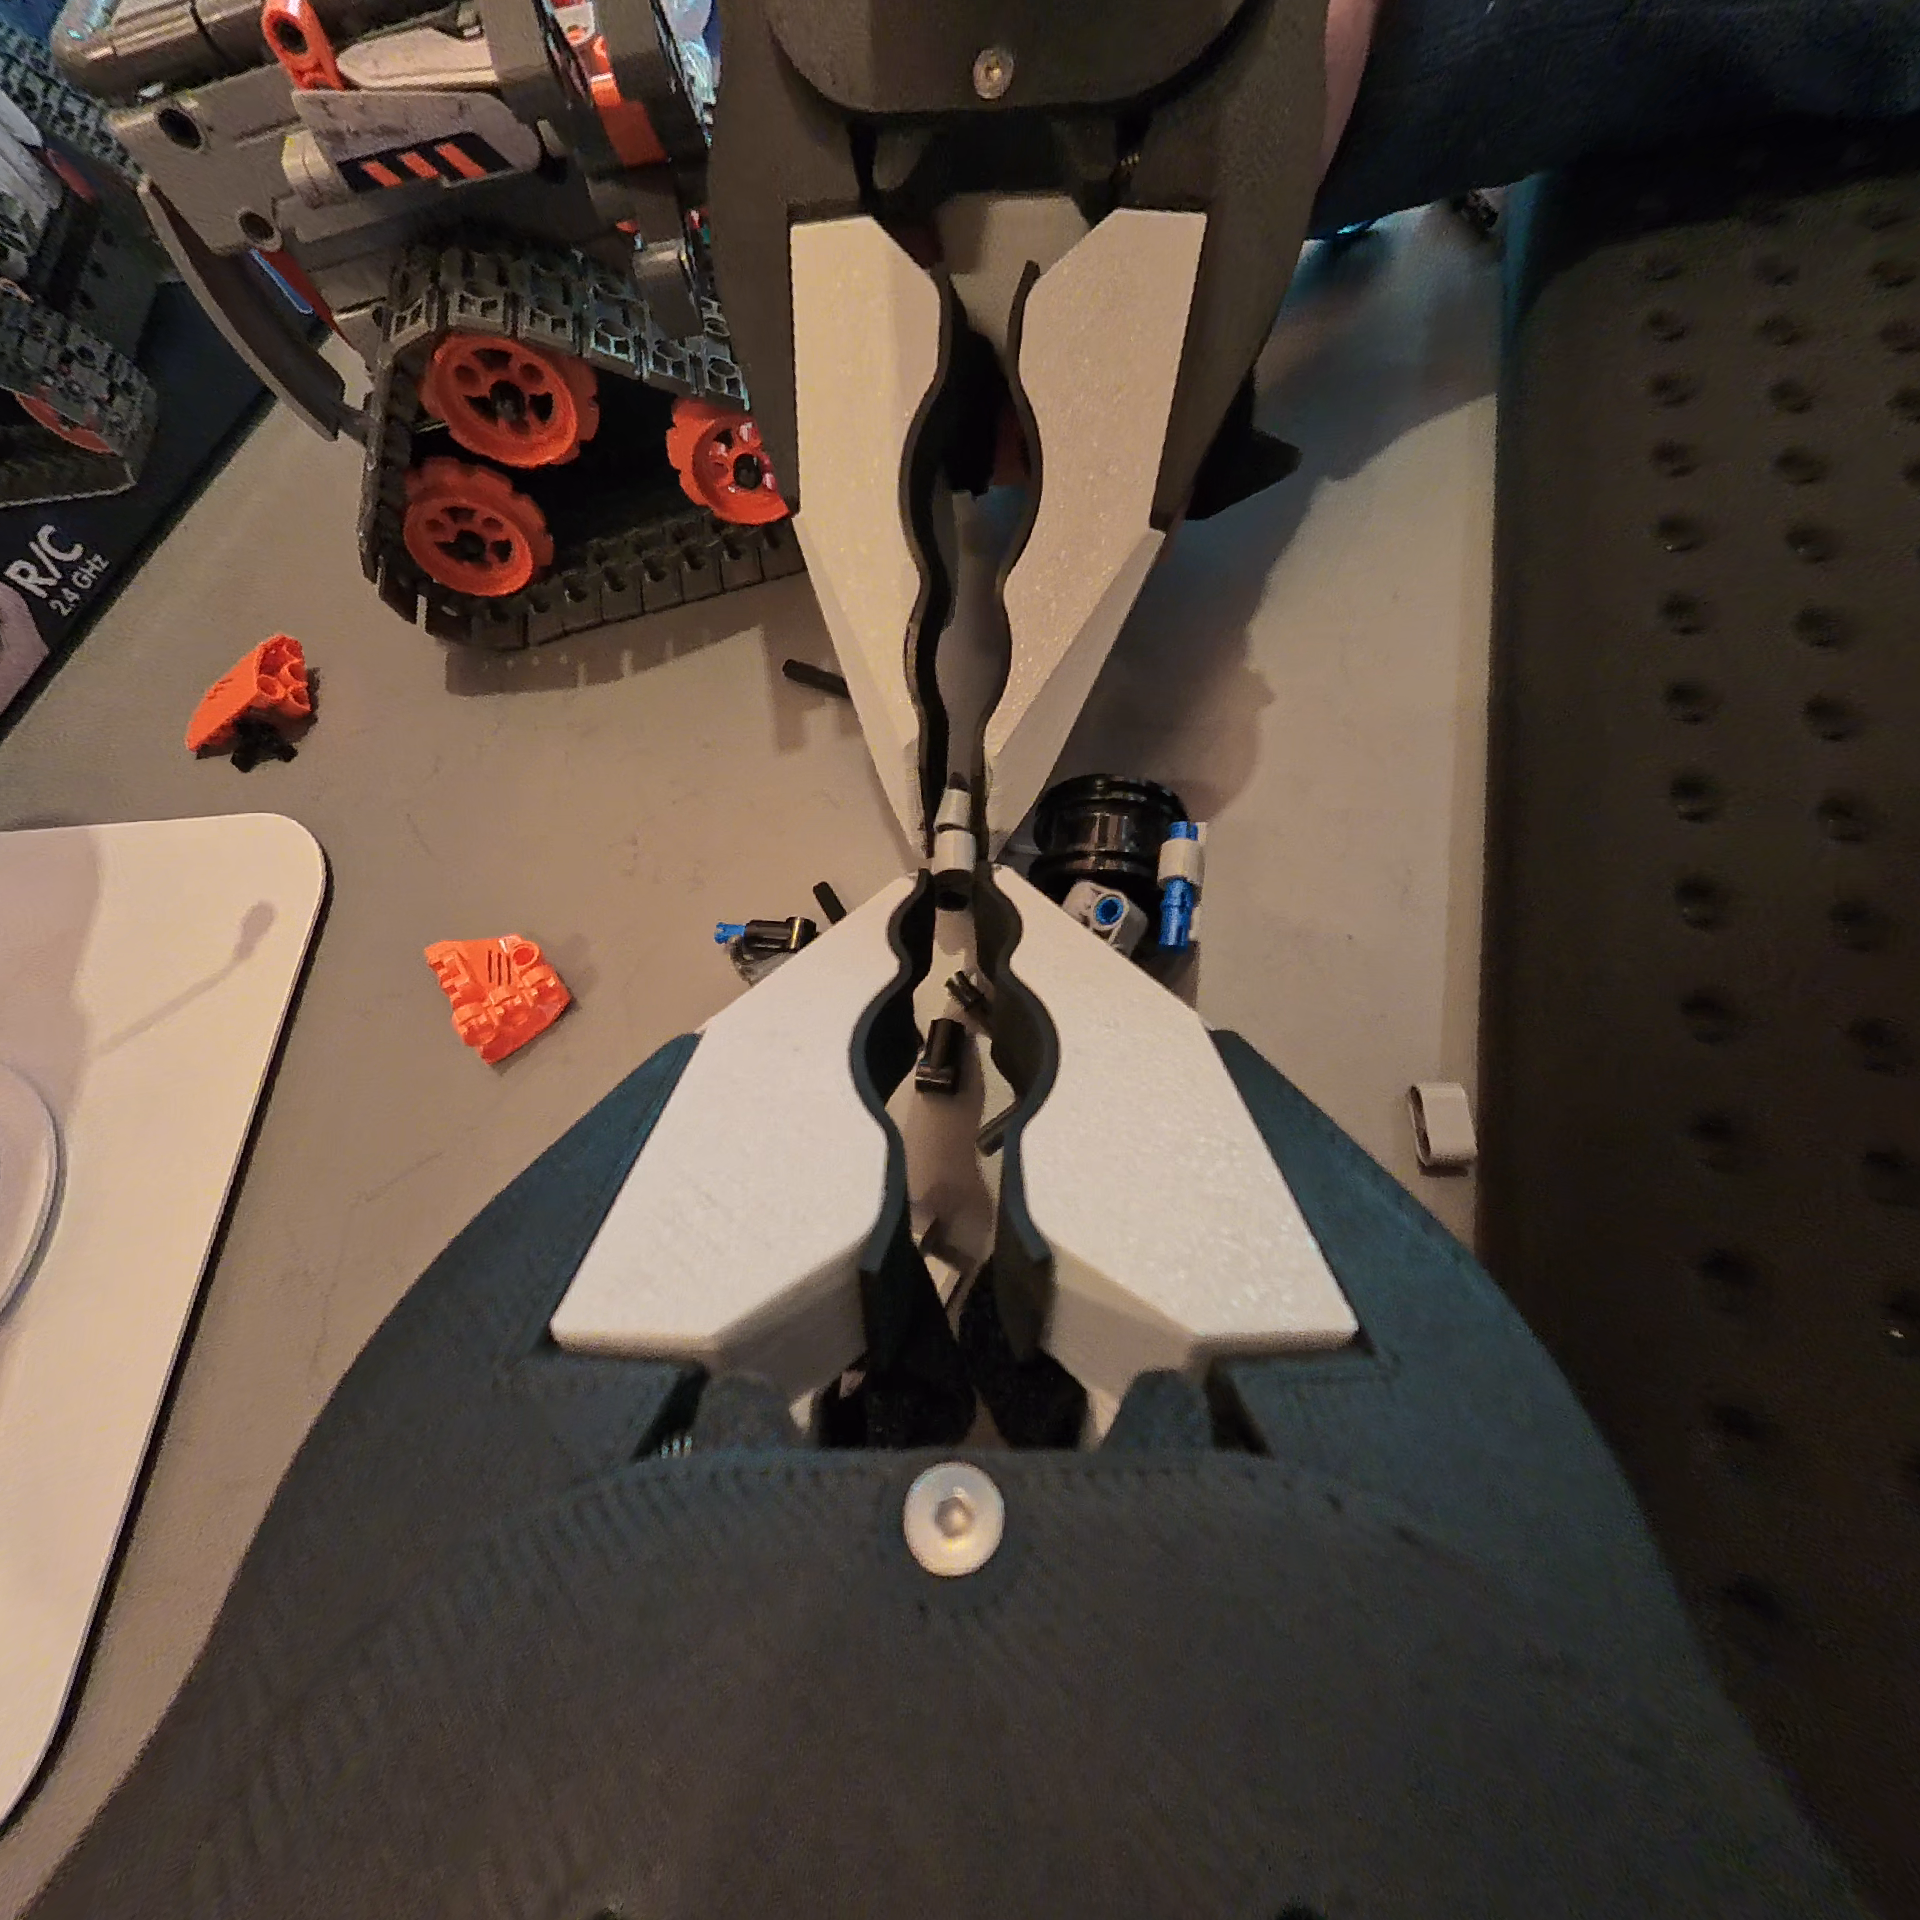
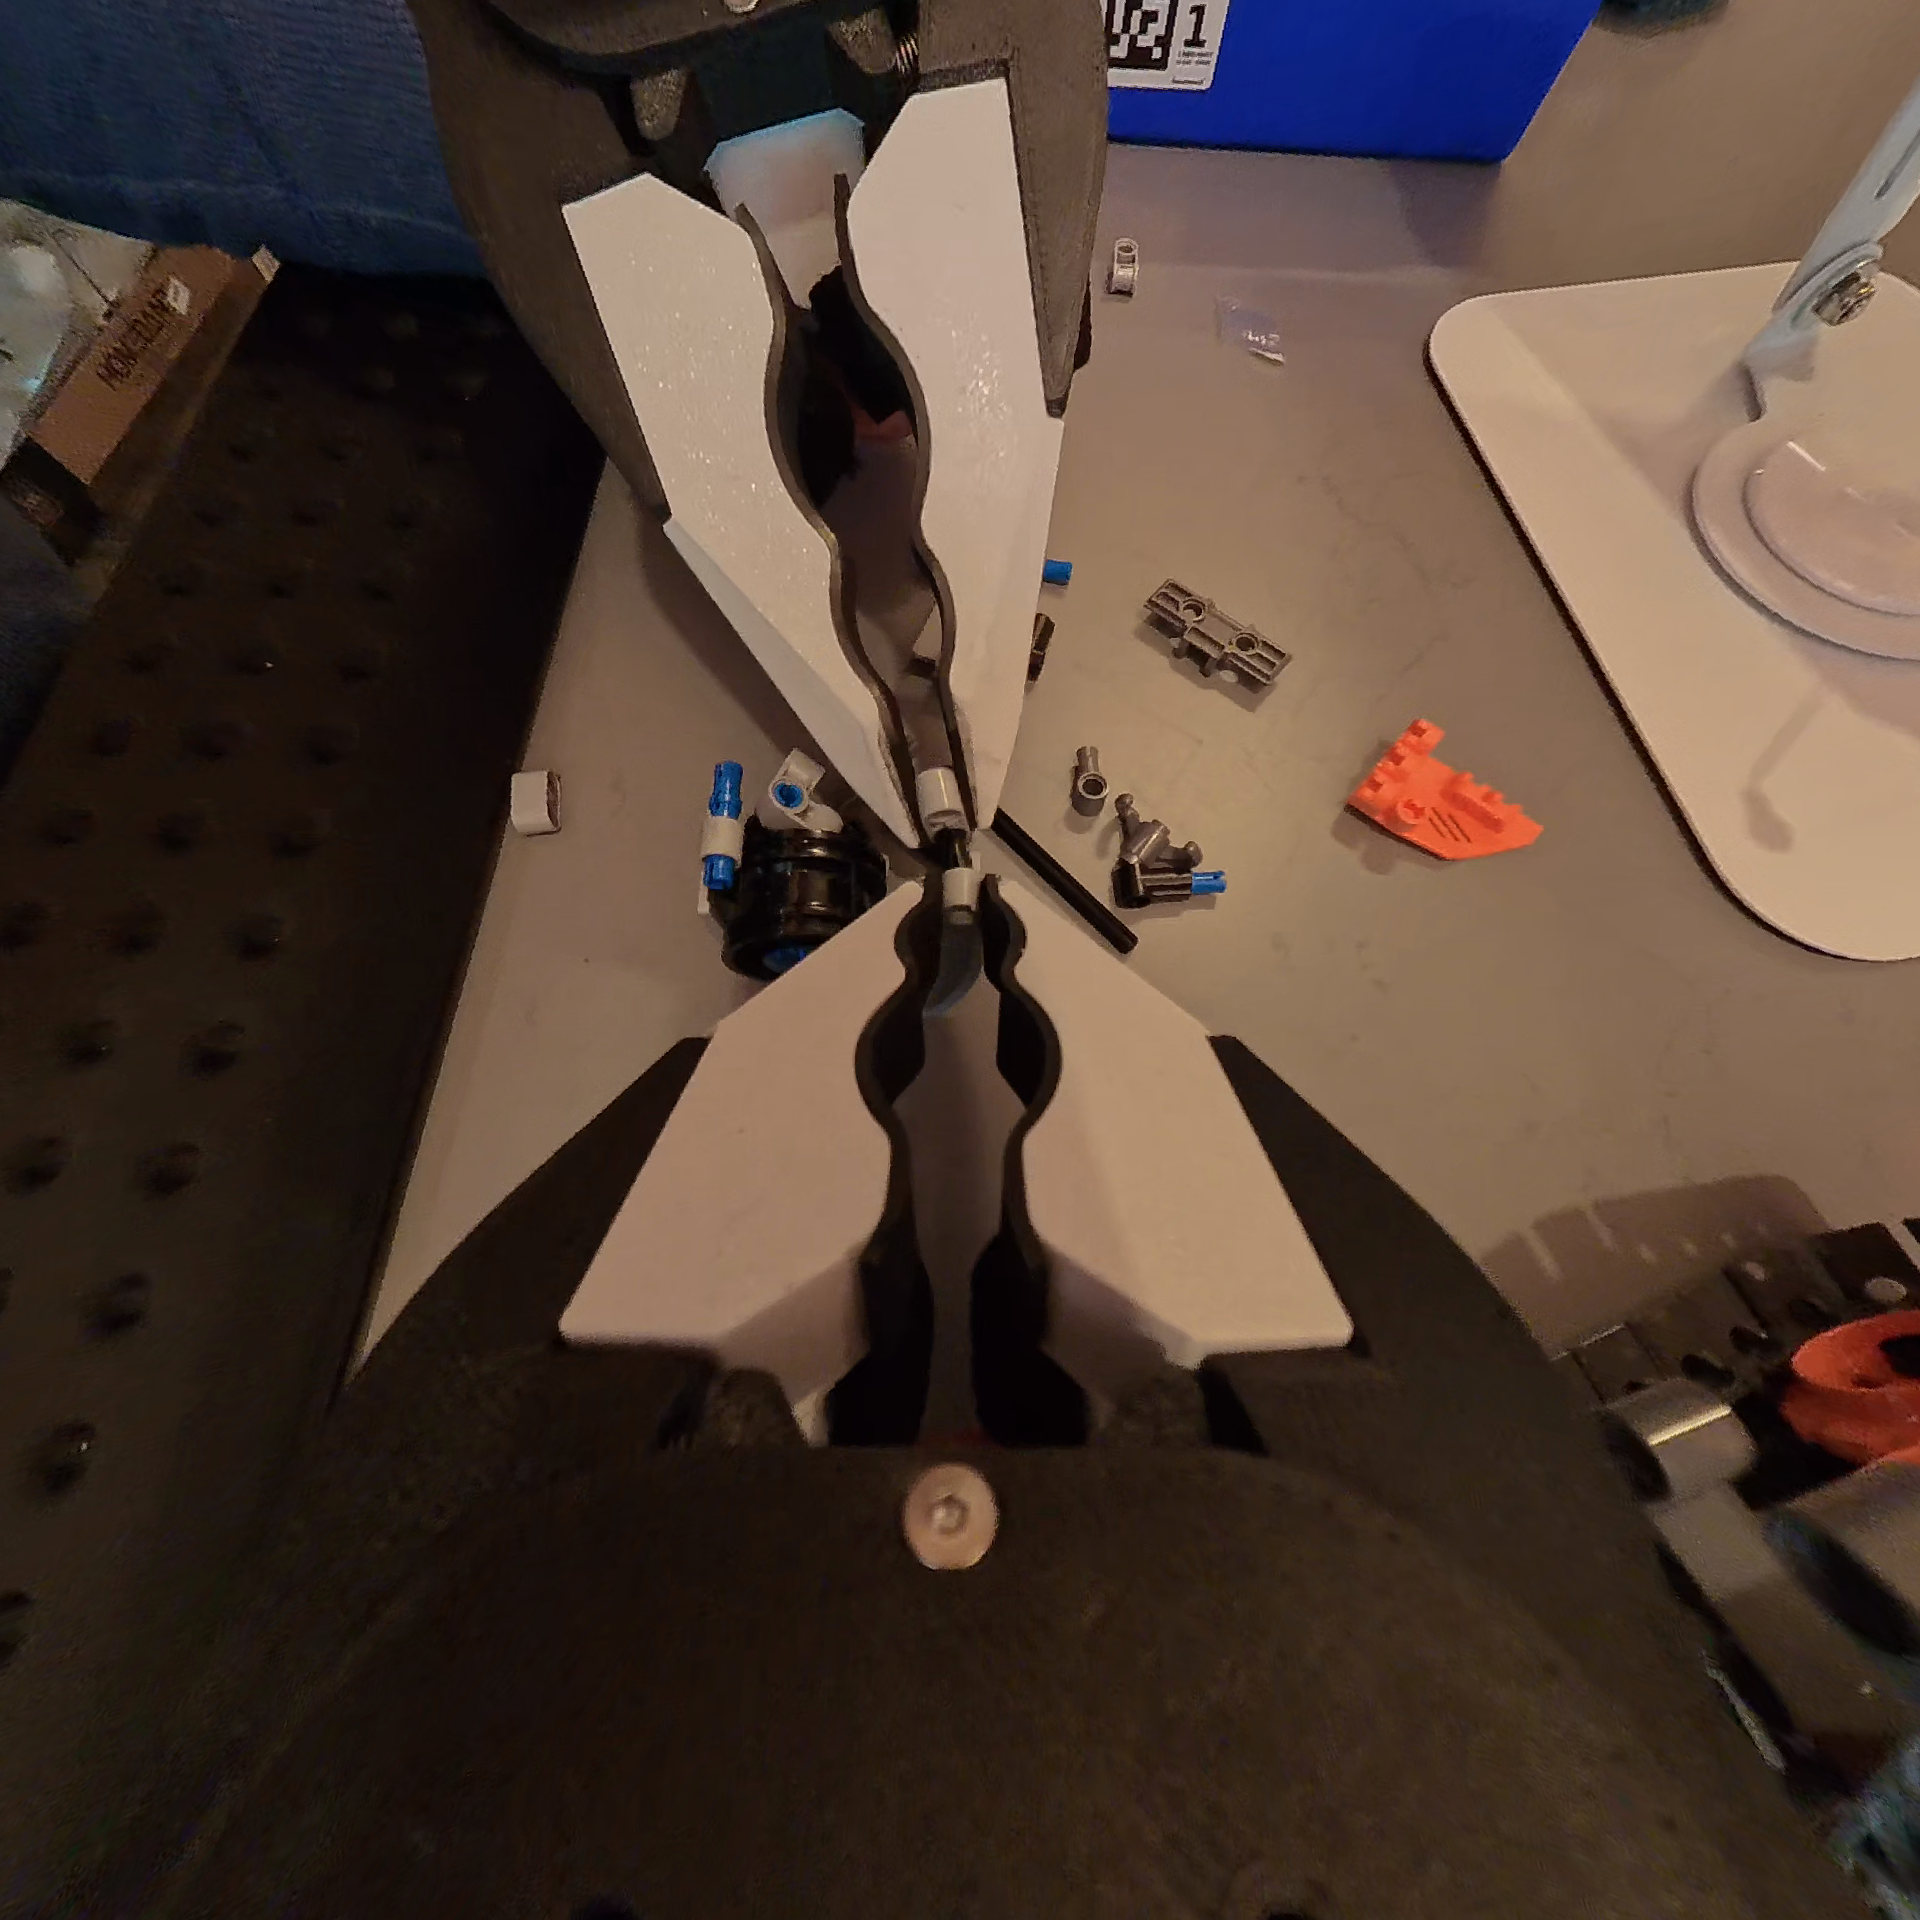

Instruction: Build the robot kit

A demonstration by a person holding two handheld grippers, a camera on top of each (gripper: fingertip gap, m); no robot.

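The two grippers meet tip to tip over a grey table. In the left wrist view my left gripper is shut at its tips on one end of a small part. The part is light grey sleeves on a short black pin. The right gripper comes in from above, shut on the other end. In the right wrist view my right gripper pinches a light grey sleeve. The left gripper opposite pinches a second sleeve. The black pin shows between them.
A tracked brick vehicle with orange wheels stands at the far left. Loose parts lie around: orange pieces, a black wheel hub, a black axle, grey connectors. A white stand base and a black perforated mat flank the table. The black axle is about 4 centimetres from both grippers' fingertips.
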